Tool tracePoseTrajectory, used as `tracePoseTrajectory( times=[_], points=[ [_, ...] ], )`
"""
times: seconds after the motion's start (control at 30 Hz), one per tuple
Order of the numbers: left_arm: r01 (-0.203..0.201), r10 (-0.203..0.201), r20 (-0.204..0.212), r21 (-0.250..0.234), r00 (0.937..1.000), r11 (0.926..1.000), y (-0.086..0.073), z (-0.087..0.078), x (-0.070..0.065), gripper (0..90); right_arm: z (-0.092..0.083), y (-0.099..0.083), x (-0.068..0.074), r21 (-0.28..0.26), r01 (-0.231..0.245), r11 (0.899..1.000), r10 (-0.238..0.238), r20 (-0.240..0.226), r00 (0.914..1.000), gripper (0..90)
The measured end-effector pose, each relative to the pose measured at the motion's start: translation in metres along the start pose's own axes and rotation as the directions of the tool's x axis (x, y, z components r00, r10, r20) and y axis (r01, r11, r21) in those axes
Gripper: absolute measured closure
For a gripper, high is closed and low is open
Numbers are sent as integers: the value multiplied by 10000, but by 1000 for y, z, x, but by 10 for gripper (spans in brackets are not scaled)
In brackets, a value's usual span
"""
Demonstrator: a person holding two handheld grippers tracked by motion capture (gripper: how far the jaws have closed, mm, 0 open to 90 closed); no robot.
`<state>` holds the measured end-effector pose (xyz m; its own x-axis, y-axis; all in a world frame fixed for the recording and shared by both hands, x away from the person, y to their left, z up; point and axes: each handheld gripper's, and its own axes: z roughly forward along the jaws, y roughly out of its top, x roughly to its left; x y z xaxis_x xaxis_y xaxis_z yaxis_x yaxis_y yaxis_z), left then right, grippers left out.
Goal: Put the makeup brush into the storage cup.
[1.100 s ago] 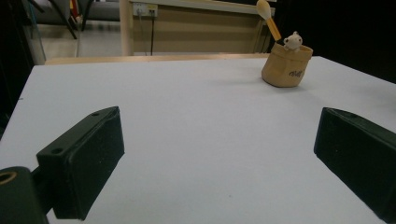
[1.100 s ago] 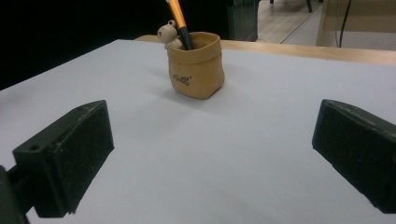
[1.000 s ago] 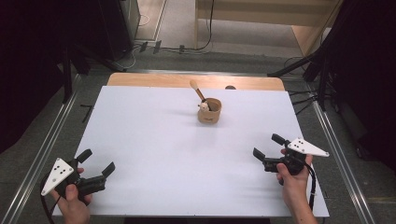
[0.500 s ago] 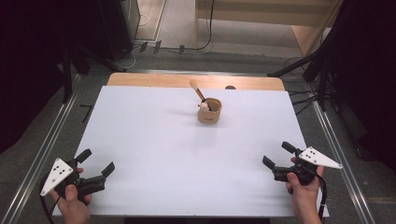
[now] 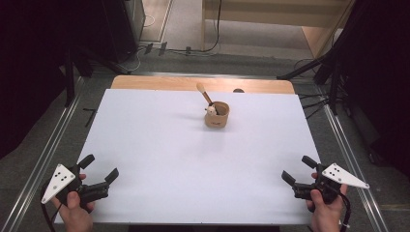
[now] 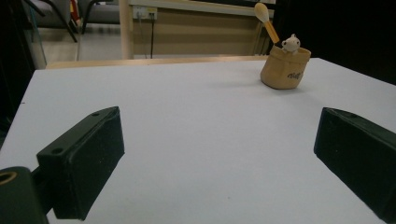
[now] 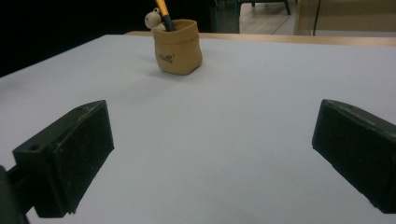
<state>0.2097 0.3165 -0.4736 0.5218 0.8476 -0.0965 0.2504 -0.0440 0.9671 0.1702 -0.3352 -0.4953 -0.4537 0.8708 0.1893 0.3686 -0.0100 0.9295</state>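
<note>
A small tan pouch-shaped cup (image 5: 216, 115) stands upright on the white table (image 5: 159, 145), toward the back and a little right of centre. A wooden stick with a rounded pale tip (image 5: 203, 92) and a tiny white figure (image 5: 211, 110) poke out of it. The cup (image 6: 286, 68) appears far ahead in the left gripper view, and the cup (image 7: 178, 46) likewise in the right gripper view. My left gripper (image 5: 99, 168) rests at the front left corner, open and empty. My right gripper (image 5: 299, 169) sits at the front right corner, open and empty.
A bare wooden strip (image 5: 159, 83) runs along the table's far edge. Metal rails (image 5: 48, 154) flank both sides. Cables and dark stands lie on the floor behind. White surface stretches between the grippers and the cup.
My right gripper has drawn back toward the front right corner of the table. The left gripper and the cup have stayed put.
</note>
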Motion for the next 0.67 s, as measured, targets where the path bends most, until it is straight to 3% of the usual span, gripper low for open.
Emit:
tracePoseTrajectory(
  times=[0.07, 0.3, 0.67],
  points=[
    [11, -11, -6, -1, 10000, 10000, 0, 0, 0, 22, -6, -4, 0, 89, 139, 9999, -141, 221, 9997, 0],
    [-8, 8, 37, -3, 10000, 10000, 0, 1, 0, 22, -24, -8, -7, -205, -194, 9996, 204, 503, 9985, 0],
    [-43, 43, 43, 76, 10000, 10000, 0, 3, -1, 22, -21, -8, -9, -104, -140, 9998, 146, 618, 9980, 0]
  ],
)
